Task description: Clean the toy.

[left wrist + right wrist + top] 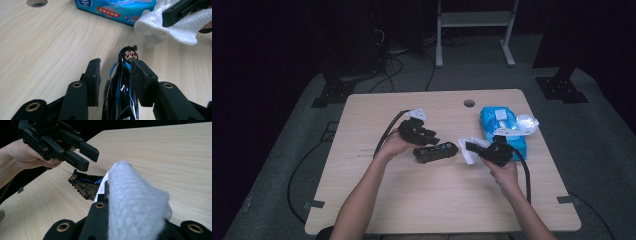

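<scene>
1. The black toy car with blue stripes [435,151] lay on the light wooden table [412,200], near the middle, between the two grippers.
2. In the high view its long axis ran roughly left to right, the right end tipped slightly away from the person. Which end was the front, I could not tell.
3. In the left gripper view the toy car [122,85] ran lengthwise away from the camera, a spoked wheel at its far end.
4. The left gripper [424,134] hovered just above the car's left end, its jaws parted. The car showed in the gap between them, but no pad pressed on it.
5. The right gripper [472,147] was clamped on a crumpled white tissue [470,150], which hung just right of the car.
6. In the right gripper view the tissue [132,205] bulked over the jaws and hid part of the car [86,185].
7. A blue plastic pack of wipes [502,129] lay beyond the right gripper, near the table's right edge.
8. A round cable hole [469,103] sat near the far edge, well apart from the car.
</scene>
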### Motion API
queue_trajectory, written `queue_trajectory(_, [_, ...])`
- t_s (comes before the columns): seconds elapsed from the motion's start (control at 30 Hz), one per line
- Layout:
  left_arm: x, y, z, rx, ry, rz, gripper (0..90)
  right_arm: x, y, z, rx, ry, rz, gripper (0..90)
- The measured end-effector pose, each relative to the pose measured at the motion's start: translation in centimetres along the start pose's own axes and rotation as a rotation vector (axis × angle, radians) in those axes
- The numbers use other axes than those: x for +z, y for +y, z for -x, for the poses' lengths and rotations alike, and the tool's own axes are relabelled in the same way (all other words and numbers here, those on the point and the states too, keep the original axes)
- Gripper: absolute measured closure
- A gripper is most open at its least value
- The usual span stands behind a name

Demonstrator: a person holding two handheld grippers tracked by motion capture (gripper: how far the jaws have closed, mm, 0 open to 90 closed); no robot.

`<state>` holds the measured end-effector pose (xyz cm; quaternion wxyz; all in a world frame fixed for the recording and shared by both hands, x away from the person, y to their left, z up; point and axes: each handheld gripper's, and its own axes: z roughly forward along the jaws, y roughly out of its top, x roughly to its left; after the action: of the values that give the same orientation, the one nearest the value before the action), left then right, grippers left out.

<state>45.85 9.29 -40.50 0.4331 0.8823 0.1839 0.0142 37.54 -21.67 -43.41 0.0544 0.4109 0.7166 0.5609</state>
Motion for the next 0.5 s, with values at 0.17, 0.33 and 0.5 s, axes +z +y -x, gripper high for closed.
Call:
queue_trajectory(0.17, [0.1,-1.4,-0.6,-0.042,-0.017,-0.026,56.7,0.0,0.1,-0.1,-0.002,0.004,0.002,83.4])
queue_trajectory(0.33, [0.3,-1.8,-0.8,-0.068,-0.039,-0.022,52.3,0.0,0.1,-0.2,-0.01,0.004,-0.001,83.4])
queue_trajectory(0.5, [0.5,-2.0,0.1,-0.028,-0.024,-0.009,51.5,-0.1,0.2,-0.3,-0.022,0.002,-0.007,83.4])
